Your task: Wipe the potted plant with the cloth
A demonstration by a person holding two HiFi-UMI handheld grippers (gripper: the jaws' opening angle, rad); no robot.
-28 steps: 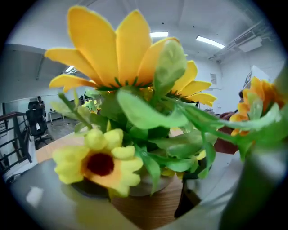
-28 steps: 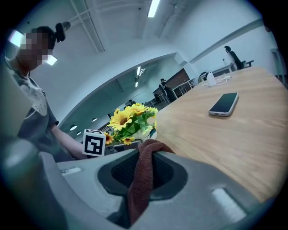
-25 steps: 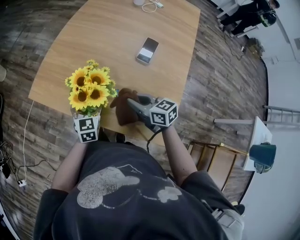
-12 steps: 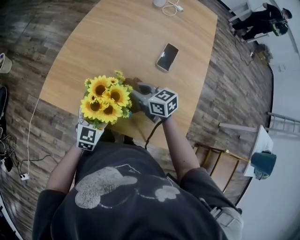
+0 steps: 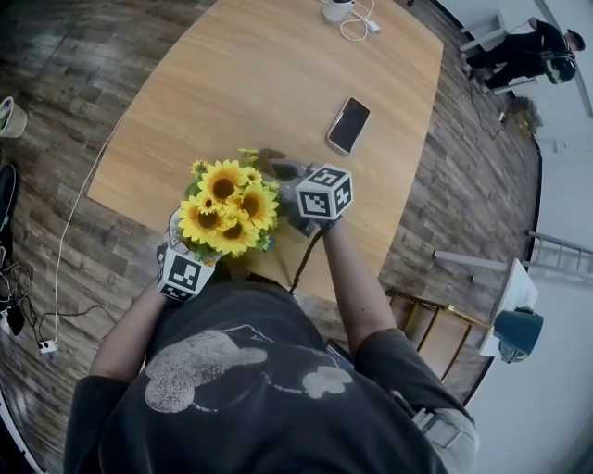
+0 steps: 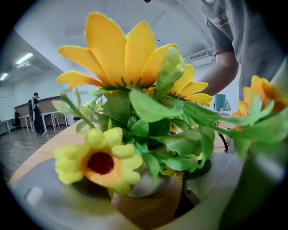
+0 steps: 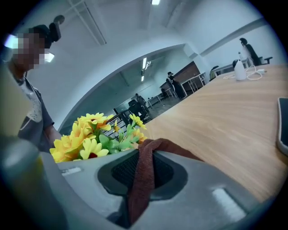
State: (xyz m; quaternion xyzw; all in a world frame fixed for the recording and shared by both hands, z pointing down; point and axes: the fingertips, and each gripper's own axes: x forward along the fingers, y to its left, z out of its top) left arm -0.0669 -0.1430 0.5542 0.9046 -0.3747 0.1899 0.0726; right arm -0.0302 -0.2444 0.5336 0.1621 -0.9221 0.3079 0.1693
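Observation:
The potted plant, a bunch of yellow sunflowers with green leaves, is near the table's front edge. My left gripper is shut on its pale pot, which the blooms hide from above. Only the left marker cube shows in the head view. My right gripper is just right of the flowers, shut on the brown cloth. In the right gripper view the cloth is pinched between the jaws of the right gripper, with the flowers close behind on the left.
A phone lies face up on the wooden table beyond the grippers. A white object with a cable sits at the far edge. A chair stands to the right, and cables lie on the floor at left.
The right gripper has carried the cloth leftward until it is close against the flowers. The plant has turned and tilted in the left gripper's hold.

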